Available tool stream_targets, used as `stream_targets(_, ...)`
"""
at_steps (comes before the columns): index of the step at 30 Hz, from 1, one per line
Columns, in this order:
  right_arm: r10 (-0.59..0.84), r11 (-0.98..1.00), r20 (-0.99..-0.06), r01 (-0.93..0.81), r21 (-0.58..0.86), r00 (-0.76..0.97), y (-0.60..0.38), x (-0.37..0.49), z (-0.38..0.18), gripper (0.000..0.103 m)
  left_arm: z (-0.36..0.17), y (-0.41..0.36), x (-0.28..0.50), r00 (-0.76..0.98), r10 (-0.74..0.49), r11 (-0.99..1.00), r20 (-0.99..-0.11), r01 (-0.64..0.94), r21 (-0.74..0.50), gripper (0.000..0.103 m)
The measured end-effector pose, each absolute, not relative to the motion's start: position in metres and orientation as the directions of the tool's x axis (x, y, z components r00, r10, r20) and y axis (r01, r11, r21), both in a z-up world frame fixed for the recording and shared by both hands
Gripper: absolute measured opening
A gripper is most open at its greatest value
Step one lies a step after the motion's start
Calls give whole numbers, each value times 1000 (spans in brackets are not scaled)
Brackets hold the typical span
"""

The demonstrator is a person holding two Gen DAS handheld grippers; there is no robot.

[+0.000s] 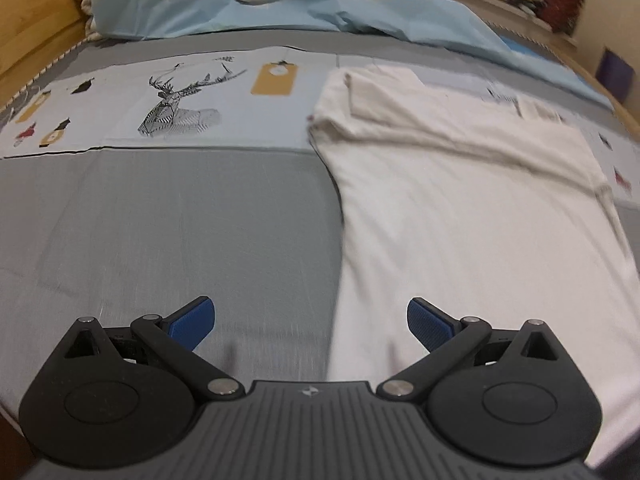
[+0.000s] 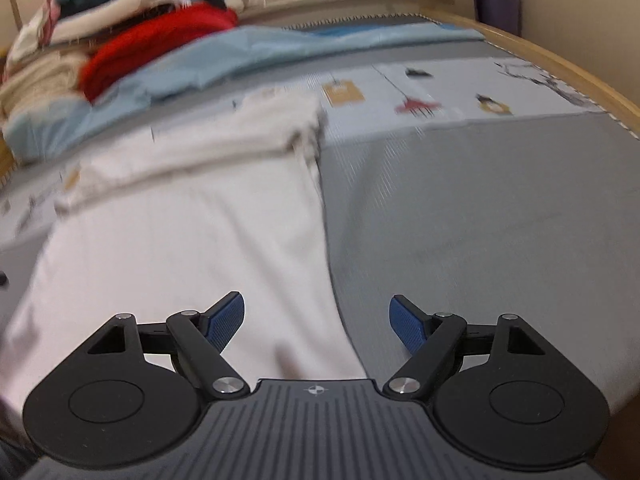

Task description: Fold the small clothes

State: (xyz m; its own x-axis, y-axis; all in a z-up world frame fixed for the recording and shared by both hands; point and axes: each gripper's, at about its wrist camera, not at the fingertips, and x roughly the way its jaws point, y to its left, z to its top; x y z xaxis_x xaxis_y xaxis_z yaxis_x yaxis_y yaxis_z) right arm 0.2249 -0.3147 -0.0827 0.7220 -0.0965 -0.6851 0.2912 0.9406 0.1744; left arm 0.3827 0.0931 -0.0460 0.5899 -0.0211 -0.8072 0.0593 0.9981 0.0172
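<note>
Here, item one: a white garment (image 1: 460, 208), spread flat on the grey bedspread (image 1: 180, 220), its far end folded over into a thicker band that lies across the printed panel with the stag drawing (image 1: 176, 104). Item two: left gripper (image 1: 311, 326), blue pads spread wide and holding nothing, poised above the garment's left edge, one finger over bare grey cloth and the other over white. Item three: right gripper (image 2: 317, 322), likewise released and empty, straddling the garment's right edge. Item four: light blue sheet (image 2: 224, 56), bunched beyond the garment. Item five: red fabric (image 2: 160, 44), heaped behind that. The right view is blurred.
</note>
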Motion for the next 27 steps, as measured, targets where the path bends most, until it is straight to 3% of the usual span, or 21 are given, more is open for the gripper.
stream_targets(5, -110, 965, -644, 237, 114, 757, -296, 197, -83, 81, -59, 86, 329, 599, -14, 996, -800, 80, 43, 103)
stream_targets(10, -100, 957, -643, 251, 147, 760, -297, 189, -84, 81, -72, 84, 305, 592, 6, 995, -806, 76, 63, 103)
stream_targets(27, -115, 949, -662, 278, 146, 740, -301, 194, -92, 81, -81, 87, 308, 578, 30, 995, -815, 64, 83, 103)
